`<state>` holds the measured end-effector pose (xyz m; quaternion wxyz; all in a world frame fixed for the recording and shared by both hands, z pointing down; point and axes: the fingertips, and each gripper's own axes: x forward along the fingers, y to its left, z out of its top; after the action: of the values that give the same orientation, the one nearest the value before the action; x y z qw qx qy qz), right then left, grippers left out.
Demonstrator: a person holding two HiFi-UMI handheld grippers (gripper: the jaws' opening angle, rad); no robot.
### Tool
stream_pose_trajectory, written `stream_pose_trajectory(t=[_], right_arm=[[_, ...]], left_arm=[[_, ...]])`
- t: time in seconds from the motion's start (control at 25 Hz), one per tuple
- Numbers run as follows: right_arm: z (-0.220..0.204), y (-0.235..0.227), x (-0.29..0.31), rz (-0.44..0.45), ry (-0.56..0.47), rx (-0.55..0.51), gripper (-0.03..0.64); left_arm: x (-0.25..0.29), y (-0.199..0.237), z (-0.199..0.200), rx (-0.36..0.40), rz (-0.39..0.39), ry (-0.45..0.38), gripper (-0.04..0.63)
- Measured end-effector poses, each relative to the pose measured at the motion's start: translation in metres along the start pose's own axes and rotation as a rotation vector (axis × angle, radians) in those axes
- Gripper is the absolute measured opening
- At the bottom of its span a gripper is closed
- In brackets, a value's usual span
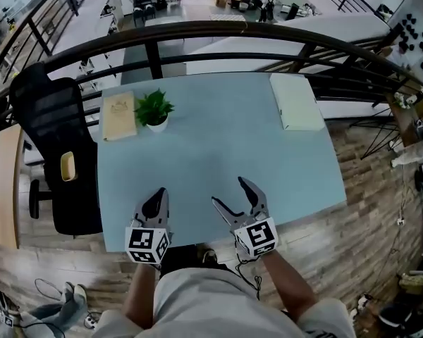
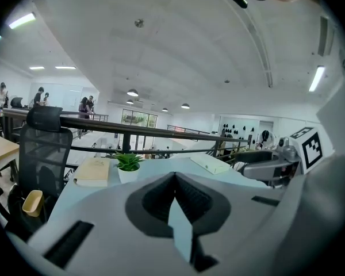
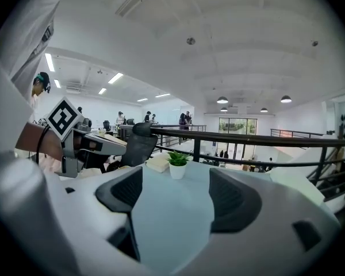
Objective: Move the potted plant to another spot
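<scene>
**Head view.** The left claw [image 1: 157, 197] is noted lower left of centre, jaws drawn together with nothing held, above the near edge of the pale blue rectangular tabletop [image 1: 218, 146]. The right claw [image 1: 230, 191] is noted at lower centre, jaws spread wide and nothing gripped. The small green-leaved potted plant in a round white pot [image 1: 155, 111] is found upper left of centre on the table's far part. It stands just beside a tan rectangular book [image 1: 118, 115] and well apart from both claws. A pale green flat book [image 1: 296, 101] is seen at upper right.

**Left gripper view.** The jaws are seen closed tip to tip and empty. The potted plant is seen left of centre, beyond the jaws. It is stood upright, long axis vertical, leaves pointed upward.

**Right gripper view.** The jaws are held apart, with only bare tabletop seen between the pads. The potted plant is framed in the gap at centre, far off and upright.
</scene>
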<state>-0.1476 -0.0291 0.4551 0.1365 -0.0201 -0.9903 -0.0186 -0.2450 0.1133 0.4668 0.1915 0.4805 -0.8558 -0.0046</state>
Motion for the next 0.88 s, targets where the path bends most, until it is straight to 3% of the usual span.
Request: stream_pose_trajectory(t=[0.52, 0.68, 0.88], right_arm=[[-0.013, -0.001, 0.102, 0.041, 0.097, 0.011, 0.39], [-0.02, -0.007, 0.135, 0.044, 0.108, 0.05, 0.391], [-0.028, -0.011, 0.173, 0.092, 0.118, 0.059, 0.393]], left_arm=[[0.071, 0.084, -0.023, -0.035, -0.045, 0.097, 0.011], [0.087, 0.1, -0.035, -0.054, -0.021, 0.126, 0.011], [0.102, 0.124, -0.056, -0.071, 0.065, 0.158, 0.011]])
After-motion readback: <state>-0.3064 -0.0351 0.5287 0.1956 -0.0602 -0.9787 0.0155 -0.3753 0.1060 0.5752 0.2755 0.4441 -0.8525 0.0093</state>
